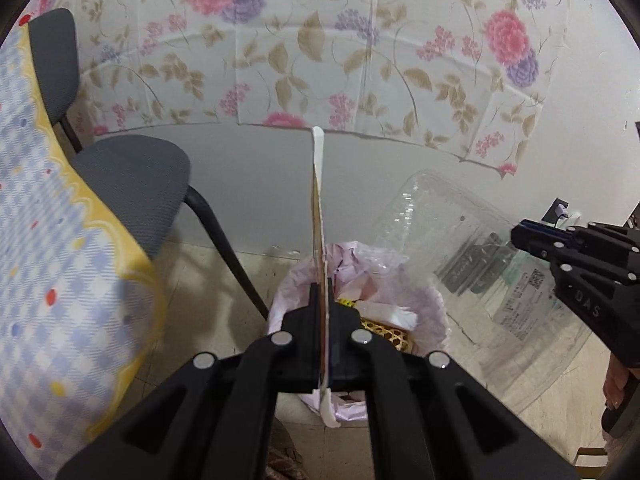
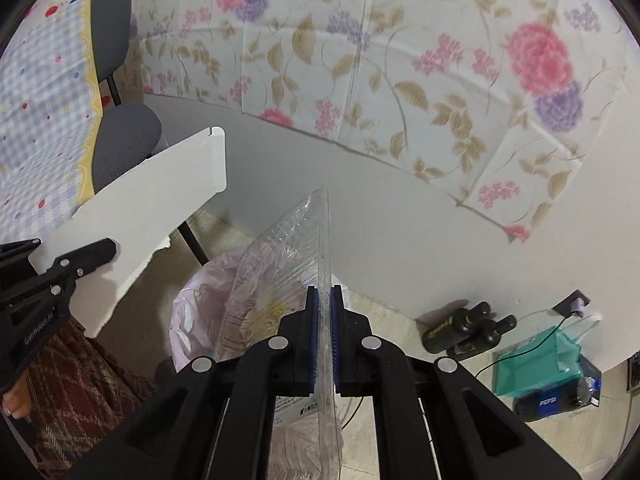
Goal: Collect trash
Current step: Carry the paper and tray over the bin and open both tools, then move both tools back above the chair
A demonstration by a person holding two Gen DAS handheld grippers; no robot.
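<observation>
My left gripper (image 1: 321, 292) is shut on a flat white cardboard piece (image 1: 319, 200), seen edge-on in the left wrist view and as a broad white sheet in the right wrist view (image 2: 160, 196). My right gripper (image 2: 324, 296) is shut on a clear plastic tray (image 2: 288, 248), which also shows in the left wrist view (image 1: 452, 240). Both are held above a trash bin lined with a pale pink bag (image 1: 424, 300), also in the right wrist view (image 2: 200, 296), with paper and a woven item inside.
A grey chair (image 1: 132, 184) stands left of the bin beside a checked tablecloth (image 1: 44, 240). A floral cloth (image 1: 320, 40) hangs on the wall. Dark bottles (image 2: 464, 328), a teal bag (image 2: 540, 360) and a Pepsi bottle (image 2: 552, 400) lie on the floor at right.
</observation>
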